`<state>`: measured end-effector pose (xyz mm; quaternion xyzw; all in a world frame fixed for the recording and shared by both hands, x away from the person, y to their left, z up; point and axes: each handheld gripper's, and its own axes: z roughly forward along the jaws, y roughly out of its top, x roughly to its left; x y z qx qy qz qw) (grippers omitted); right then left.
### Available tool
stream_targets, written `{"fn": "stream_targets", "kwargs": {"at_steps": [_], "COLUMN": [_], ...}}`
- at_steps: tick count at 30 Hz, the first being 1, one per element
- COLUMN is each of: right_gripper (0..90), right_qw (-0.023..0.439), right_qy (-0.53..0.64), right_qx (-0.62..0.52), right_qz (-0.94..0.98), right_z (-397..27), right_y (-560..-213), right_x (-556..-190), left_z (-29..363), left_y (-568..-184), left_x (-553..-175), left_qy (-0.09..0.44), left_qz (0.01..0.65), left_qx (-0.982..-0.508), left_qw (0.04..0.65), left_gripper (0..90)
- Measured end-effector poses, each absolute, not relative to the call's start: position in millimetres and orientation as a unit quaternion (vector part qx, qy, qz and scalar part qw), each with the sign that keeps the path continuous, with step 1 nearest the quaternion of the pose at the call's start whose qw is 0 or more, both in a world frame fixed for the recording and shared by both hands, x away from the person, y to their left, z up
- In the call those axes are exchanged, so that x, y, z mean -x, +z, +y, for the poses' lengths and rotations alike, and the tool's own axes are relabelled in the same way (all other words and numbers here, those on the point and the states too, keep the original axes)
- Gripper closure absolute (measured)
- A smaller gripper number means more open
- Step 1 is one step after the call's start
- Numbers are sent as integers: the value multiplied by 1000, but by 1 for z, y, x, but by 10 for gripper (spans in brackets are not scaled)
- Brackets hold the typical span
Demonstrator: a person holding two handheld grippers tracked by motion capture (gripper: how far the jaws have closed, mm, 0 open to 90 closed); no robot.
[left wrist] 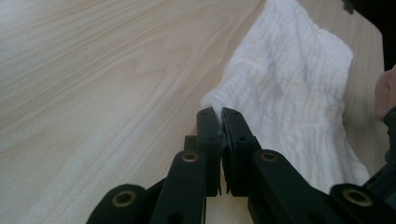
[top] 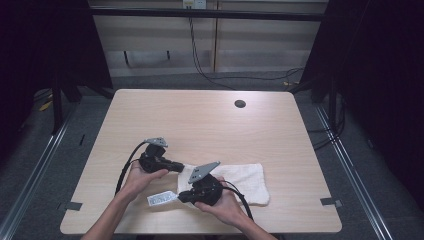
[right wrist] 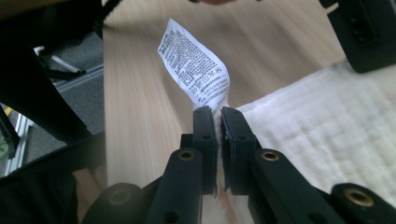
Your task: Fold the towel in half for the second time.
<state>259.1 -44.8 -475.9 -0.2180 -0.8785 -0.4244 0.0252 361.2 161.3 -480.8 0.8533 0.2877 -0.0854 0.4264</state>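
A white ribbed towel (top: 246, 178) lies flat on the front right part of the wooden table (top: 200, 120). My left gripper (top: 181, 167) is shut on the towel's far left corner, and in the left gripper view the cloth (left wrist: 299, 93) is pinched between the jaws (left wrist: 218, 115). My right gripper (top: 181, 197) is shut on the near left corner, where a printed care label (top: 161, 199) sticks out to the left. In the right gripper view the label (right wrist: 198, 70) rises just past the shut jaws (right wrist: 218, 112), with towel (right wrist: 327, 135) to their right.
A round cable hole (top: 240, 104) sits at the table's far right. Grey tape marks lie near the front corners (top: 72, 205) (top: 331, 202). Cables run over the floor behind the table. The other gripper's body (right wrist: 364, 37) shows at the top right of the right gripper view.
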Motion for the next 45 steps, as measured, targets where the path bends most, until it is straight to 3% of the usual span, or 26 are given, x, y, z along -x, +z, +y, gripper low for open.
{"fn": "stream_targets", "kwargs": {"at_steps": [26, 45], "right_gripper": [853, 853], "right_qw": [12, 16], "right_qy": [-490, -548], "right_qx": [215, 205], "right_qz": [-845, -811], "right_z": [-49, -17], "right_y": [-425, -407], "right_x": [-261, -270], "left_z": [183, 219], "left_y": [-437, -408], "left_x": [-356, -362], "left_qy": [-66, -47], "left_qz": [302, 317], "left_qx": [-834, -832], "left_qw": [457, 452], "left_gripper": [868, 868]}}
